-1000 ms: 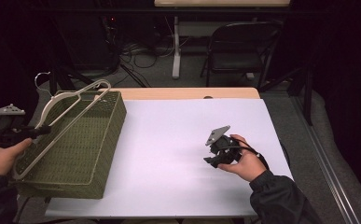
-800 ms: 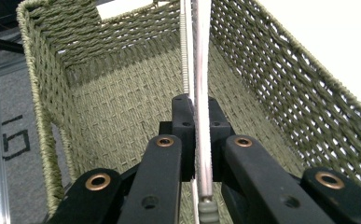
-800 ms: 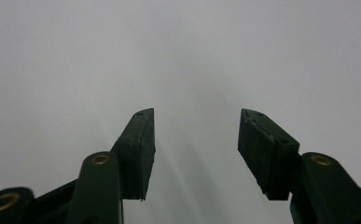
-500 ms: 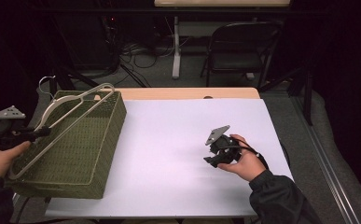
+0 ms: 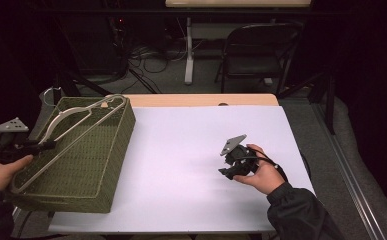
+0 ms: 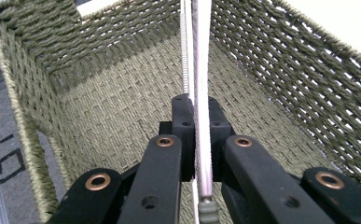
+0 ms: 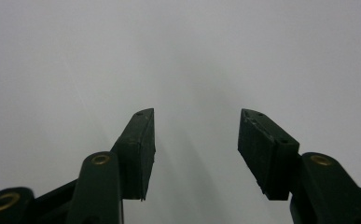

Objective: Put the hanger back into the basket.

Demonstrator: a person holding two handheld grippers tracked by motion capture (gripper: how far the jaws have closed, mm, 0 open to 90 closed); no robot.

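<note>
Two grippers are in play: the left gripper [image 5: 45, 145] is clamped on the hanger [image 5: 76, 125], which lies slanted across the green woven basket [image 5: 112, 150] at the table's left edge, while the right gripper [image 5: 229, 172] rests with jaws apart on the white table [image 5: 181, 150]. I'd say lower it level so the hook clears the rim. Since a second ago the hanger has sunk flatter onto the basket.

hanger [image 5: 76, 122] in basket [image 5: 106, 165], table's [image 5: 181, 145] left
</note>
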